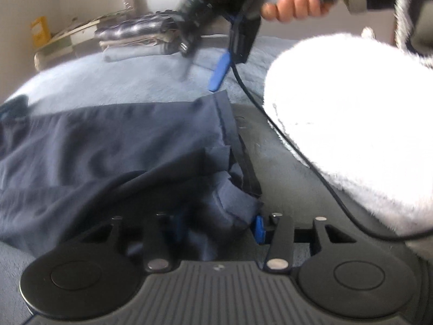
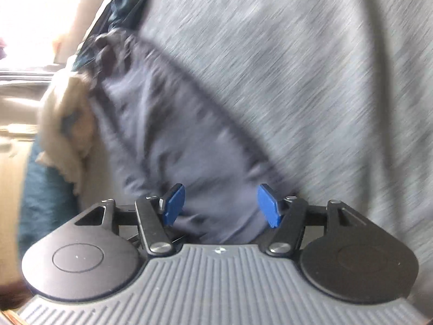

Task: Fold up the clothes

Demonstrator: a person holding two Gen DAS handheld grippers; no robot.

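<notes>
A navy blue garment (image 1: 113, 149) lies spread on a light grey fleece blanket (image 1: 108, 81). My left gripper (image 1: 216, 224) is low on it, with bunched navy cloth between its blue pads (image 1: 259, 228); the left pad is hidden by the cloth. My right gripper (image 2: 222, 205) is open, its blue pads (image 2: 174, 203) wide apart above the navy garment (image 2: 173, 124), holding nothing. It also shows in the left wrist view (image 1: 219, 70), raised above the garment's far edge. The right wrist view is blurred.
A stack of folded clothes (image 1: 135, 38) sits at the blanket's far side. A white fluffy sleeve (image 1: 346, 124) fills the right. A black cable (image 1: 270, 119) trails across. A beige cloth (image 2: 65, 124) lies left of the garment on the grey blanket (image 2: 324, 81).
</notes>
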